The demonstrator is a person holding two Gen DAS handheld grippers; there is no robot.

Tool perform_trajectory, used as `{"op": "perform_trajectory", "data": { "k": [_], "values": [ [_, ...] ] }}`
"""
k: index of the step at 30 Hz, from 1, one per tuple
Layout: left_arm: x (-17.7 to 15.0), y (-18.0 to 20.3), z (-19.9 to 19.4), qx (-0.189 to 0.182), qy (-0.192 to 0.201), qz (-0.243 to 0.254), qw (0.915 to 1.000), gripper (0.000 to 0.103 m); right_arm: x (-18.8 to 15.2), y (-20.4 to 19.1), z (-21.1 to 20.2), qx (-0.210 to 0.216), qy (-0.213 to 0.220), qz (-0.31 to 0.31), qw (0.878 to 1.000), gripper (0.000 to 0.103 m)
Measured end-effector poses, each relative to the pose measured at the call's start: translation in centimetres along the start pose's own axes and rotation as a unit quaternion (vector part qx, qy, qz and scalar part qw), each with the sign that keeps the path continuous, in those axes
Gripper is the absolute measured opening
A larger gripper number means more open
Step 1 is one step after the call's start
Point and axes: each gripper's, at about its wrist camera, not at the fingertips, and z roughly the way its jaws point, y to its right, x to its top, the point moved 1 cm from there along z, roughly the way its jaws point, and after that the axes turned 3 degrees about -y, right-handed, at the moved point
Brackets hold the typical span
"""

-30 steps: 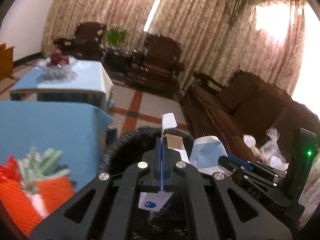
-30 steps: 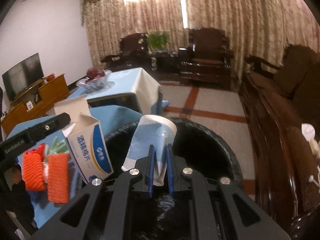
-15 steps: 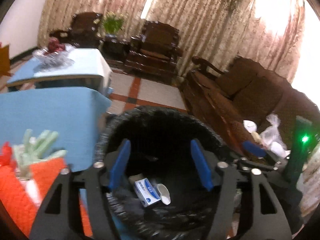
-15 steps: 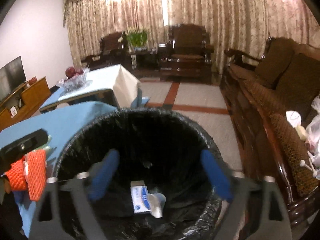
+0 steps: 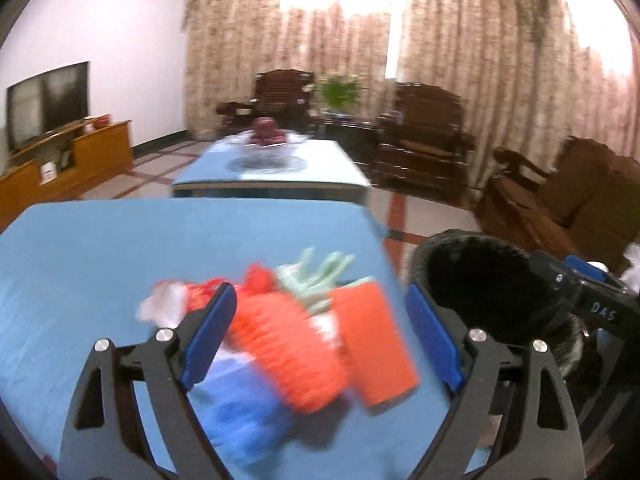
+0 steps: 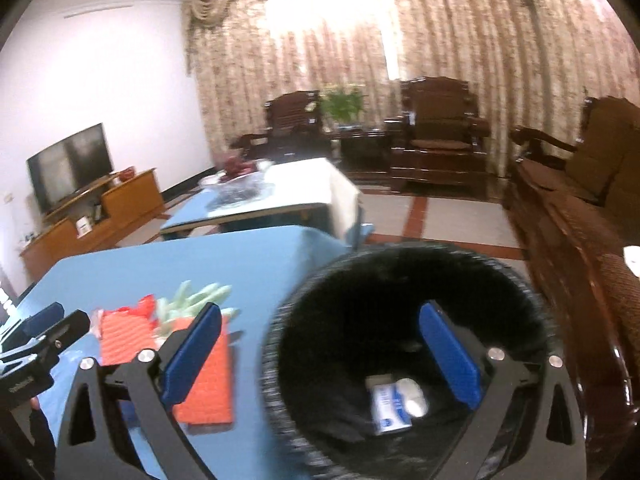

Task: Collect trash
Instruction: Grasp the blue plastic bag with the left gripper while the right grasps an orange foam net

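Hanging spread and empty, both tongs by the black bin (image 6: 404,276).
Left gripper (image 5: 320,340), jaws just opened wider, frames orange foam netting (image 5: 288,348) near the blue table's (image 5: 120,248) right edge; right gripper (image 6: 320,356) straddles the bin rim; box (image 6: 390,402) lies inside.

I get most of my light from the far window, where the curtains (image 5: 400,40) blow out to white glare and the room stays dim and warm around them. Both fisheye views bend hard at the edges, with black corners. Motion blur smears the near orange netting (image 5: 296,340) and the bin's rim (image 6: 280,340); the bin's inside is deep shadow.
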Motion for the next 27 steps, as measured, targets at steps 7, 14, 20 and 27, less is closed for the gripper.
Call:
{"op": "perform_trajectory", "data": {
  "k": [7,14,20,27],
  "values": [
    [-3.1,-4.4,-1.8,0.04,-0.024,-0.013,0.9988,0.084,-2.1,-5.1,0.1,0.028,-0.003,-0.028,0.999,0.097],
    [-5.6,-5.7,-0.5,0.044,-0.051,-0.015,0.9976,0.082,-3.9,-8.0,0.5,0.041,-0.016,-0.064,0.997,0.082],
    [-7.1,-6.2,1.4,0.02,-0.078,-0.028,0.9963,0.072,-4.3,-8.0,0.7,0.045,-0.025,-0.069,0.996,0.077],
    [-8.0,-5.9,2.2,-0.003,-0.097,-0.033,0.9947,0.026,-5.0,-9.2,1.1,0.055,-0.035,-0.091,0.994,0.075]
  ]
}}
